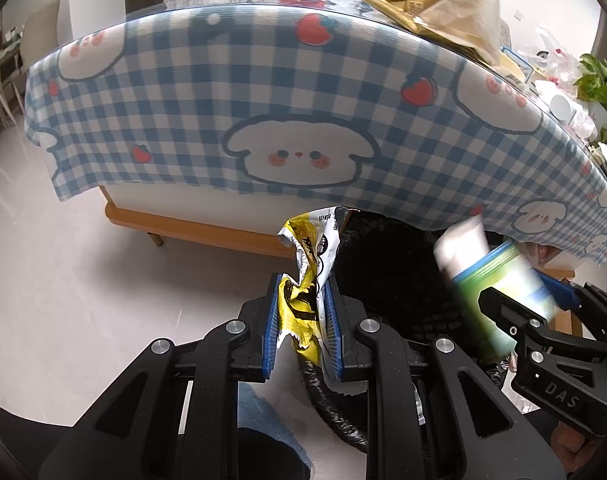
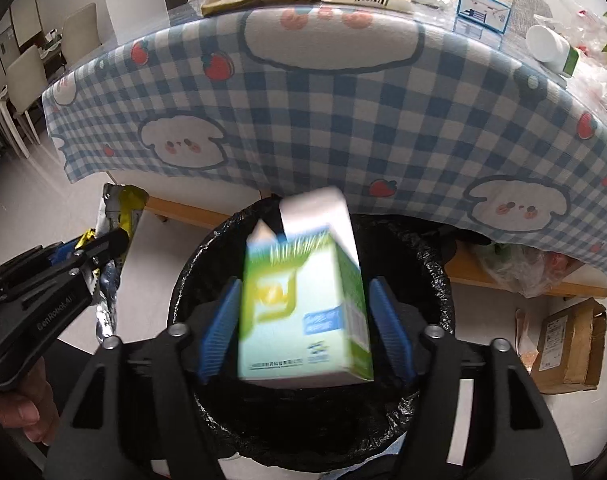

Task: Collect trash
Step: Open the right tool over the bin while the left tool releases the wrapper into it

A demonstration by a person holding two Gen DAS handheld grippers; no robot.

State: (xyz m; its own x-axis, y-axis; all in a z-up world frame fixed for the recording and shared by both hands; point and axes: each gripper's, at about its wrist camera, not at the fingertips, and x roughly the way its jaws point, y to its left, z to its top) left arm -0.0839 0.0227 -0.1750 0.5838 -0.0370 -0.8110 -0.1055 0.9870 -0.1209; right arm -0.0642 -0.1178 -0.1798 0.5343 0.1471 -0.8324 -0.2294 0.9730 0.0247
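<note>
My left gripper [image 1: 303, 320] is shut on a crumpled yellow and silver snack wrapper [image 1: 309, 264], held just left of the black-lined trash bin [image 1: 387, 264]. It also shows in the right wrist view [image 2: 103, 248] at the left with the wrapper [image 2: 119, 216]. In the right wrist view a green and white carton [image 2: 303, 300], motion-blurred, sits between the blue pads [image 2: 219, 332] of my right gripper [image 2: 305, 328] over the bin [image 2: 435, 256]. Gaps show on both sides of the carton, so the jaws stand open. The carton [image 1: 491, 280] and right gripper [image 1: 535, 300] show at the right in the left wrist view.
A table with a blue checked cloth [image 2: 343, 120] stands behind the bin, its top holding paper bags [image 1: 435, 4], a white cup [image 2: 547, 46] and plastic wrap. A cardboard box [image 2: 567, 344] and a clear bag [image 2: 519, 268] lie on the floor to the right.
</note>
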